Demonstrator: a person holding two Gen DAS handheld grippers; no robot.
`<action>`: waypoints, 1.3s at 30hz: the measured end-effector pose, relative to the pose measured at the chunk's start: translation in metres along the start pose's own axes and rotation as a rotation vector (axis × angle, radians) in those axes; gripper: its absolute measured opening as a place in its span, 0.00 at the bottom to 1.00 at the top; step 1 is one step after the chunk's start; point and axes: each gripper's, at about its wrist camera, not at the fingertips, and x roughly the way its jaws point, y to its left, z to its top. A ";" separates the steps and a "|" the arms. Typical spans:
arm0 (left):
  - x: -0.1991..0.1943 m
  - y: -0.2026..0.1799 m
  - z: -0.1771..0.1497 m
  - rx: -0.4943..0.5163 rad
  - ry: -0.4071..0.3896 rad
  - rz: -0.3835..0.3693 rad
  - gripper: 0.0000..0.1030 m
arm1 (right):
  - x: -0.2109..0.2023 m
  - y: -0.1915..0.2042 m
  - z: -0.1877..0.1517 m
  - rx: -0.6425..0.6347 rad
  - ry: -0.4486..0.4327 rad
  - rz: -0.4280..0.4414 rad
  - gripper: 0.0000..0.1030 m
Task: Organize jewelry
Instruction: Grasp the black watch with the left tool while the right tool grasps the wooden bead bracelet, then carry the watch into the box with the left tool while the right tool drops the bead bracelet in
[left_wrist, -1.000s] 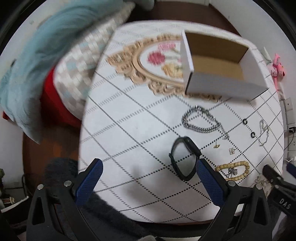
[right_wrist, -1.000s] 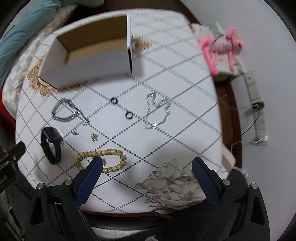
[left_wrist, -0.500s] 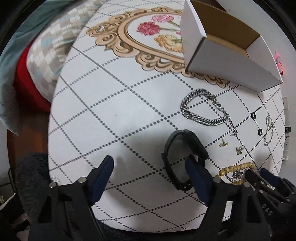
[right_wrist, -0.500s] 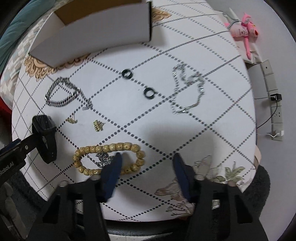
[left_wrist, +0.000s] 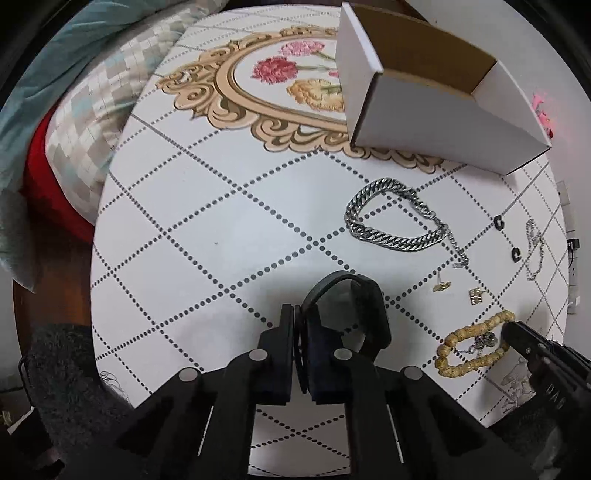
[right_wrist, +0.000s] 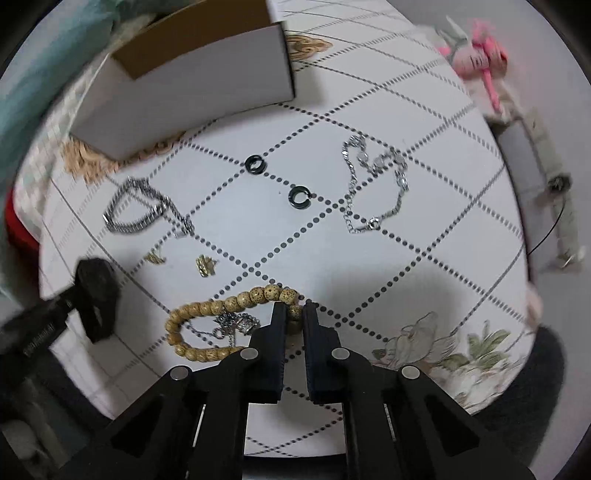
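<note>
Flanking box (left_wrist: 436, 122), chain (left_wrist: 391, 221), earrings (right_wrist: 207, 265).

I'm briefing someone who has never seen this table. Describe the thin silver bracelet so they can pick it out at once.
Start at the white cardboard box on the round table. Toward the table's right side, past the two small black rings, lies the thin silver bracelet, loosely crumpled. Unlike the heavy curb-link chain left of the rings, it is fine, with small round stones set along it.

Black band (left_wrist: 347, 314) – bead bracelet (right_wrist: 221, 317), flat
</note>
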 end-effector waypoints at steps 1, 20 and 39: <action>-0.012 0.000 -0.005 0.001 -0.004 -0.003 0.04 | -0.003 -0.003 -0.003 0.017 -0.001 0.024 0.09; -0.122 -0.046 0.051 0.047 -0.204 -0.098 0.03 | -0.139 0.009 0.080 -0.078 -0.241 0.210 0.09; -0.083 -0.065 0.179 0.061 -0.150 -0.148 0.04 | -0.115 0.044 0.210 -0.125 -0.216 0.175 0.09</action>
